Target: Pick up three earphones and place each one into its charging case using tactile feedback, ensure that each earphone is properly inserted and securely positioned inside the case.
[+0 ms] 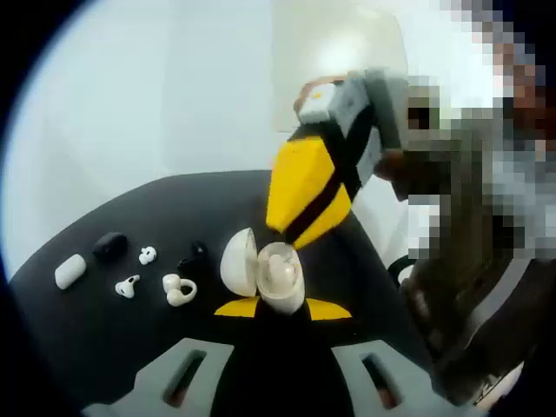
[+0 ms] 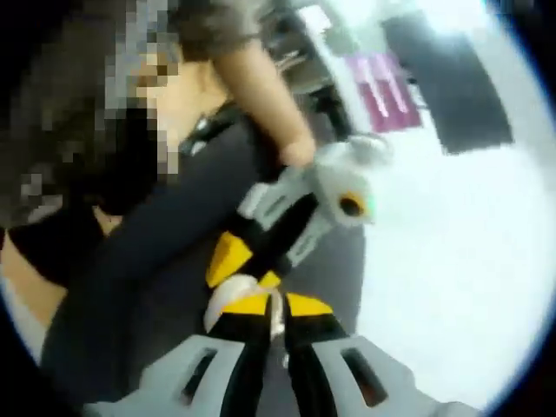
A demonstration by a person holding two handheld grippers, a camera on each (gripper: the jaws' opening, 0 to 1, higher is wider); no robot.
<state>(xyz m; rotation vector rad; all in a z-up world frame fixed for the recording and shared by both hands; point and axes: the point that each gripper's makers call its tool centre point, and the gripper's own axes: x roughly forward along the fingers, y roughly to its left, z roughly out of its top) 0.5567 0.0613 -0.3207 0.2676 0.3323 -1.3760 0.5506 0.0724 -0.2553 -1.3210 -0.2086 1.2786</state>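
Note:
My left gripper (image 1: 282,307) is shut on an open white clamshell charging case (image 1: 236,261), held upright above the black mat (image 1: 104,347). A pale earphone (image 1: 280,271) sits in the case's cup. My right gripper (image 1: 291,236) comes down from the upper right, its yellow and black jaws closed at the case's opening. In the right gripper view, my right gripper (image 2: 278,306) pinches a thin pale earphone piece (image 2: 276,323). Just beyond are the case (image 2: 222,306) and the left gripper (image 2: 248,274).
On the mat's left lie a white closed case (image 1: 69,271), a black case (image 1: 110,246), two small white earbuds (image 1: 148,254) (image 1: 128,286), a black earbud (image 1: 193,254) and a white clip earphone (image 1: 180,289). A person stands close on the right.

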